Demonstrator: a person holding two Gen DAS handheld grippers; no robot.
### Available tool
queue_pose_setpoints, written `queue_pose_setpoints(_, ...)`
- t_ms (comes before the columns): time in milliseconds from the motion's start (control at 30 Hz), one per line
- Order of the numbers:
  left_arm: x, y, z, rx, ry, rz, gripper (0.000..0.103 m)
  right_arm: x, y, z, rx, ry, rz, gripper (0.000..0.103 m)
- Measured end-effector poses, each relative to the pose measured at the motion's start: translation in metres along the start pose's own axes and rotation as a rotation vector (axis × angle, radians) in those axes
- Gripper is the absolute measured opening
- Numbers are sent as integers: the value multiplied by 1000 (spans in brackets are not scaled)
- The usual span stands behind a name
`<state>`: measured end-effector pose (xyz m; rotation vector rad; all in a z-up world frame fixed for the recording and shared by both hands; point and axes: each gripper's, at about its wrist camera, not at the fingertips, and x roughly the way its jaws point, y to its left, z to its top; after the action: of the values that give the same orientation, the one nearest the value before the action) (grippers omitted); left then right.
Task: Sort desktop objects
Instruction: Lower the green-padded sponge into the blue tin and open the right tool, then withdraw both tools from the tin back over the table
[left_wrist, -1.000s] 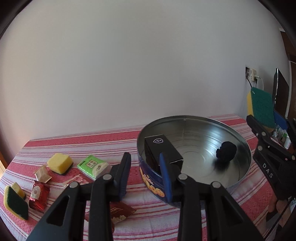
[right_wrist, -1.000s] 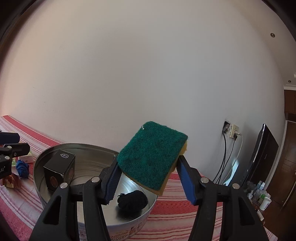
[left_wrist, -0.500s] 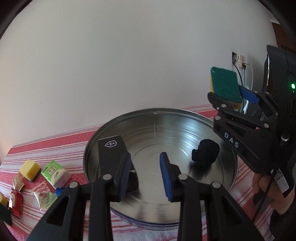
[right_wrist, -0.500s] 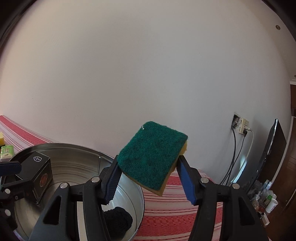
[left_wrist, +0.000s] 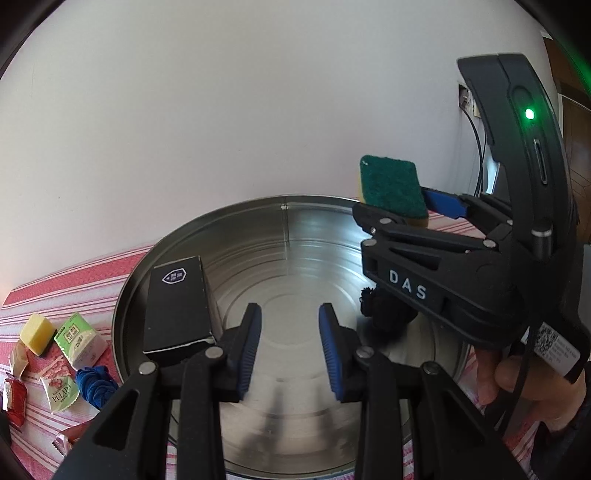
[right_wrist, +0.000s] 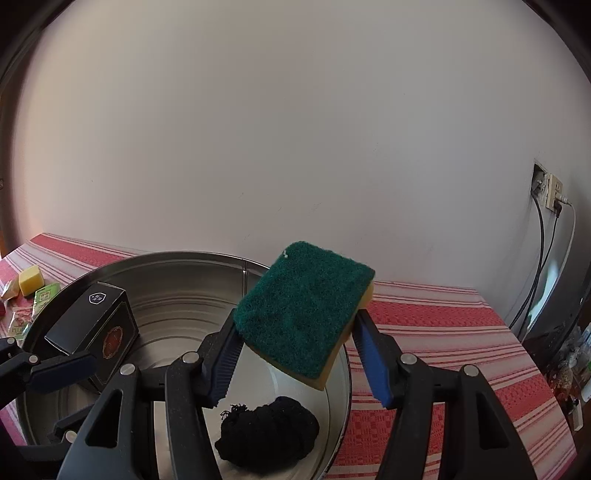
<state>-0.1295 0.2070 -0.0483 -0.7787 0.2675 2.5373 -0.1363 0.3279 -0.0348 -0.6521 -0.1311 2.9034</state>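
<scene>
A round metal tin (left_wrist: 173, 243) stands on the red striped cloth. Inside it lie a black box (left_wrist: 177, 302) at the left and a black yarn bundle (left_wrist: 384, 314) at the right. My left gripper (left_wrist: 290, 310) hovers over the tin's near middle, its pads close together with nothing between them. My right gripper (right_wrist: 297, 317) is shut on a green and yellow sponge (right_wrist: 303, 306), held tilted above the tin's (right_wrist: 166, 254) right side, over the yarn bundle (right_wrist: 267, 432). From the left wrist the sponge (left_wrist: 391, 184) shows above the far rim.
Left of the tin lie a yellow block (left_wrist: 37, 332), a green packet (left_wrist: 75, 338), a snack packet (left_wrist: 59, 387), a blue bundle (left_wrist: 96, 380) and a red packet (left_wrist: 13, 402). A hand (left_wrist: 532, 384) holds the right gripper. A wall socket (right_wrist: 550, 192) with cables is at the right.
Both grippers have moved in over the tin. The right gripper with the sponge now fills the right of the left wrist view. Neither gripper's jaws have changed.
</scene>
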Motion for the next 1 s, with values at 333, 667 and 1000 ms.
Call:
queue_pose_setpoints(333, -1, -5, -4, 0, 4, 25, 32, -9, 5, -4, -41, -11, 6, 65)
queue_pose_setpoints(667, -14, 2, -11, -22, -57, 63, 102, -42, 9, -10, -7, -129, -31, 89)
queue_pose_setpoints(1000, -18, 16, -8, -30, -104, 59, 102, -53, -27, -3, 173, -191, -92, 89)
